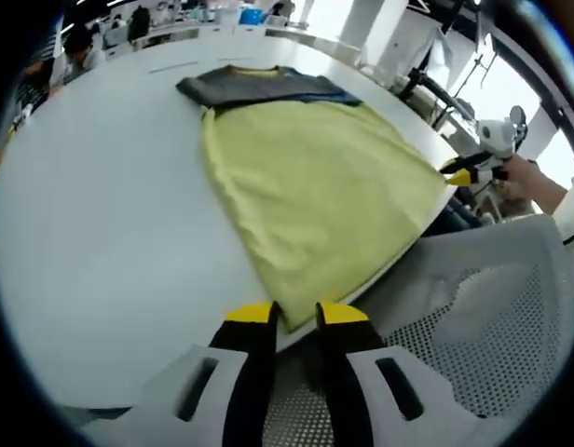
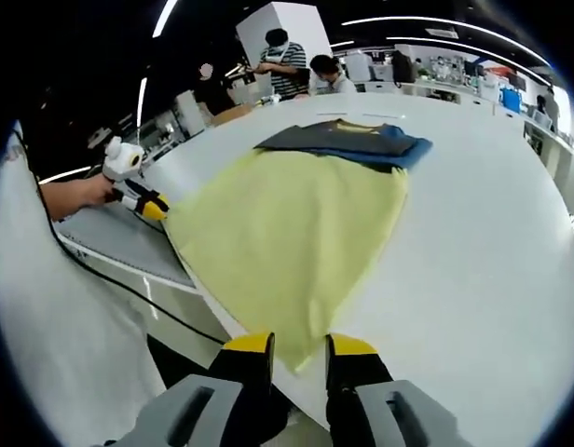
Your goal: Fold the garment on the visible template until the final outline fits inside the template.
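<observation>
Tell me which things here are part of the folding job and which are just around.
Part of the job:
yellow garment
left gripper at one hem corner
right gripper at the other corner

Just around:
dark grey garment with blue cloth at the yellow one's far end
mesh chair
people at the far desks

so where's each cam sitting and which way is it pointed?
Left gripper view: rides on the left tool, at the table edge, looking along its jaws across the yellow garment; the right tool and a hand show at the right.
Right gripper view: rides on the right tool, at another bottom corner of the garment; the left tool and a hand show at the left.
Shared: the table, the garment with its dark top end, both tools.
</observation>
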